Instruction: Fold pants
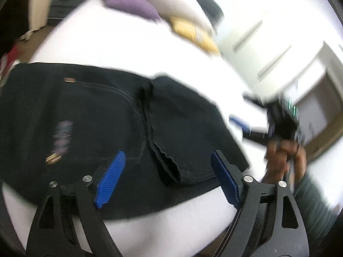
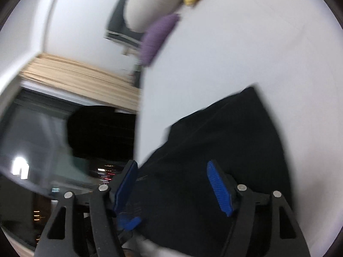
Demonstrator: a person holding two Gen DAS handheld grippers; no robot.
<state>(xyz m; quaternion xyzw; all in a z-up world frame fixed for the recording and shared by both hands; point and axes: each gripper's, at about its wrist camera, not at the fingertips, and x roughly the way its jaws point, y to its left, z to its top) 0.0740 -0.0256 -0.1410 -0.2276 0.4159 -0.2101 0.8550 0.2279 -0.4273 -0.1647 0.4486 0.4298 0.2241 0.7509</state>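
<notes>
I have the black pants (image 1: pixel 90 117) lying on the white bed (image 1: pixel 111 42), already doubled into a compact bundle, with a raw hem edge (image 1: pixel 165 160) and a line of stitching showing on top in the left wrist view. My left gripper (image 1: pixel 169 177) hangs over the near edge of the bundle with its blue fingers (image 1: pixel 110 180) spread wide and nothing between them; the cloth lies below them, not pinched. My right gripper (image 2: pixel 171 189) is likewise apart, its fingers (image 2: pixel 218 189) spread over the dark fabric and gripping nothing; in the left view I can see a hand (image 1: pixel 283 156) holding that gripper off to the side of the pants. I judge that a fold has been laid and both grippers are free of the cloth, so the step in hand is the pause between folds. The next move, as I read it, calls for choosing a fresh edge, perhaps the near hem side, bringing both pairs of fingers down onto it well apart, pinching through all layers and carrying it across without dragging the bundle. Both views are blurred, so I cannot tell how tidy the layers are. I see no container here; only a purple pillow (image 1: pixel 133 6) and a yellow pillow (image 1: pixel 193 34) at the bed's far end.
</notes>
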